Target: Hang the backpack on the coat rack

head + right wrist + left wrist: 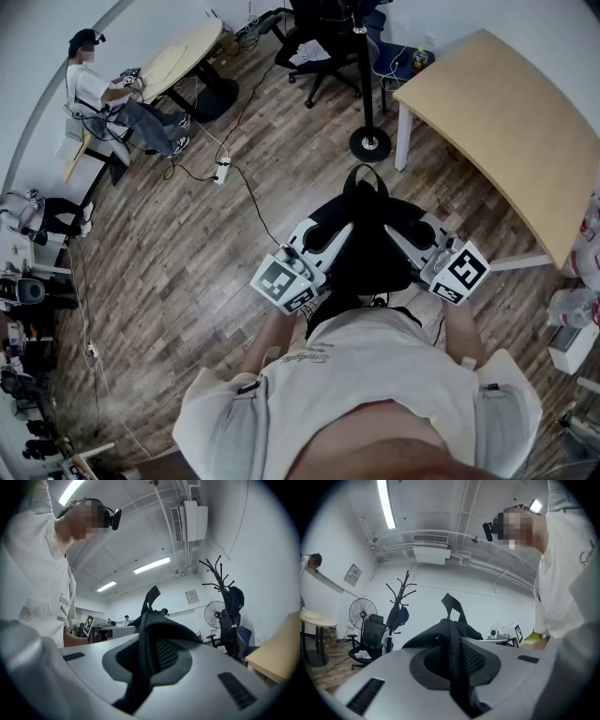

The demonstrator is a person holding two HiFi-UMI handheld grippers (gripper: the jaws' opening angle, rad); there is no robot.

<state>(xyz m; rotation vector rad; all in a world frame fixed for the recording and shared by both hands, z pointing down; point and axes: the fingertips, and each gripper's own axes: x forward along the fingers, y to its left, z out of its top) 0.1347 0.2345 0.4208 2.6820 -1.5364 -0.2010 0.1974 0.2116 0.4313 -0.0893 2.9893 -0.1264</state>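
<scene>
Left claw (454,667) is clenched on a black strap of the backpack (370,239). Right claw (143,663) is likewise clamped on strap fabric of the same bag.

Coat rack (366,80) stands ahead of the person on the wooden floor (187,253), beside the corner of the light surface (506,122). A dark bag (400,616) already hangs on it.

The backpack hangs in the air between the two claws, close to the person's chest and apart from the rack. Its top loop (452,605) stands upright and free.

Assessment: this is the carry step, and the hanging is not yet done. The next move calls for closing on the rack, raising the bag to the height of the hooks (216,576), and steering the loop over a vacant one before either claw lets go.
</scene>
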